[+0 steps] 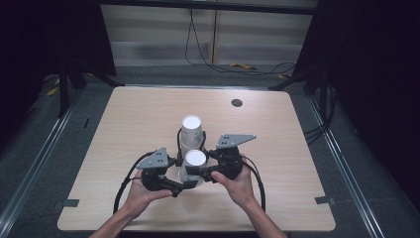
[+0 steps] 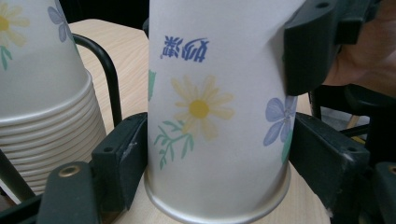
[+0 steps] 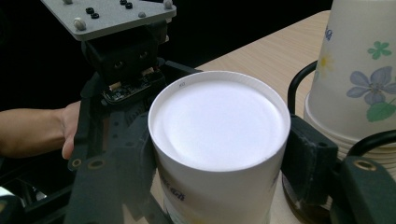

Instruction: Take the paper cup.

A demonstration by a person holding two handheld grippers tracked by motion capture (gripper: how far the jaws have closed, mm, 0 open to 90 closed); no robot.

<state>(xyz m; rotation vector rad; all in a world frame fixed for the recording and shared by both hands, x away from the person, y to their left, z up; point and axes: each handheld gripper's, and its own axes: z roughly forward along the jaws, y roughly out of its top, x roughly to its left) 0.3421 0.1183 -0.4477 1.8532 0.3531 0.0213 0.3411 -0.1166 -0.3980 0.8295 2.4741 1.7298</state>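
Now the upside-down paper cup (image 1: 194, 166) stands rim-down on the table (image 1: 277, 148), long axis upright, between both tools. Left gripper (image 1: 190, 184) reaches from seven o'clock, jaws around its base, lightly touching. Right gripper (image 1: 200, 171) clamps it higher up, from three o'clock. A stack of cups (image 1: 191, 133) stands just beside, at twelve.
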